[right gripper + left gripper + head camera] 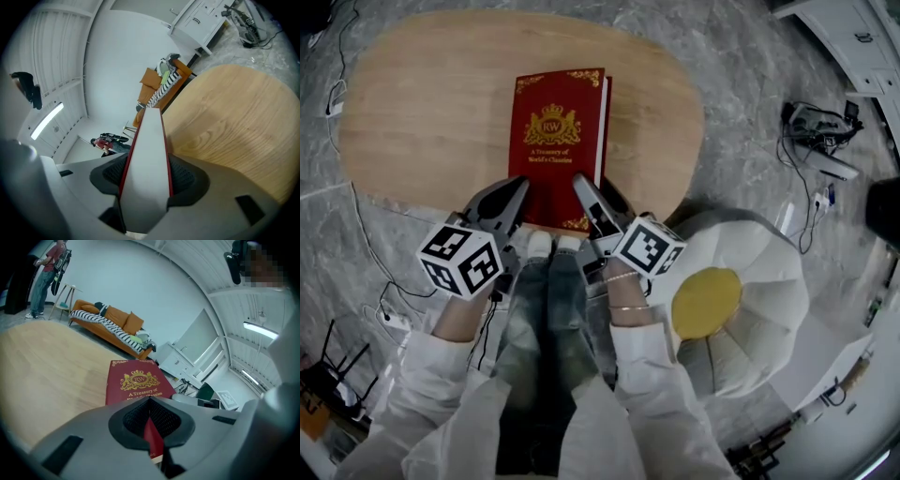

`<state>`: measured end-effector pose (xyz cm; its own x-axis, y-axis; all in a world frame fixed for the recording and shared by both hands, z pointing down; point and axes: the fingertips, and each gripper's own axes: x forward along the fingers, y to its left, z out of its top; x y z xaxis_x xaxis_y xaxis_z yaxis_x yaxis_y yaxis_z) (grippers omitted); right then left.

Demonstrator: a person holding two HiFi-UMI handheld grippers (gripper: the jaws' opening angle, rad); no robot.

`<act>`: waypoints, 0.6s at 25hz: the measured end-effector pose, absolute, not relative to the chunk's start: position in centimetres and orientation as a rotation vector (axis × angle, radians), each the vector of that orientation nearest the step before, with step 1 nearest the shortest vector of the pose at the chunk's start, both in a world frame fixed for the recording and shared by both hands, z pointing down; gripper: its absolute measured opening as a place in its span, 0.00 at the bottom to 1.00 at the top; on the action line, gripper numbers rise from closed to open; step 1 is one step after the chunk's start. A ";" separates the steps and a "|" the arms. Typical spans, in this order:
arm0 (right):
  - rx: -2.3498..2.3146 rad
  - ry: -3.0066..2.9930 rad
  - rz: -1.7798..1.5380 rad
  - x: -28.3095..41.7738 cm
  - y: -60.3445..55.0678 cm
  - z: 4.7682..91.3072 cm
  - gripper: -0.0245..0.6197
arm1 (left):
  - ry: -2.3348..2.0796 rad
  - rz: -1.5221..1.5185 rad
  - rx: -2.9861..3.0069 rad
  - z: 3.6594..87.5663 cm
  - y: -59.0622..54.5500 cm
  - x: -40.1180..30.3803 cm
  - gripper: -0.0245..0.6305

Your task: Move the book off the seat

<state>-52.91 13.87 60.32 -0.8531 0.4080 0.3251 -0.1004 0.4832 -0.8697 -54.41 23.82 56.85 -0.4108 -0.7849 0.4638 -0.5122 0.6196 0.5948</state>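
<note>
Head view: I hold the red book (553, 141) by its near end with both tools, over the oval wooden table (412, 122). My left gripper (514, 192) has the near left corner and my right gripper (586, 190) the near right corner. The book lies flat, cover up, with gold lettering. I cannot tell whether its underside rests on the wood. The white seat (769, 281), with a yellow cushion (705, 302) on it, stands well apart to my right.

Left gripper view: the jaws are clamped on a red sliver of the book (136, 380).

Right gripper view: the dark pads (185, 176) press both covers, with the pale page edge (150, 154) between them.
</note>
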 end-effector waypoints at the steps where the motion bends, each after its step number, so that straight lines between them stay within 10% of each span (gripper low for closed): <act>1: -0.249 -2.236 1.352 -52.9 14.1 60.6 0.43 | -2.101 -0.472 1.012 57.1 24.0 -54.4 0.05; 15: -0.249 -2.241 1.272 -52.2 16.0 63.9 0.43 | -2.049 -0.461 1.045 60.1 24.2 -53.4 0.05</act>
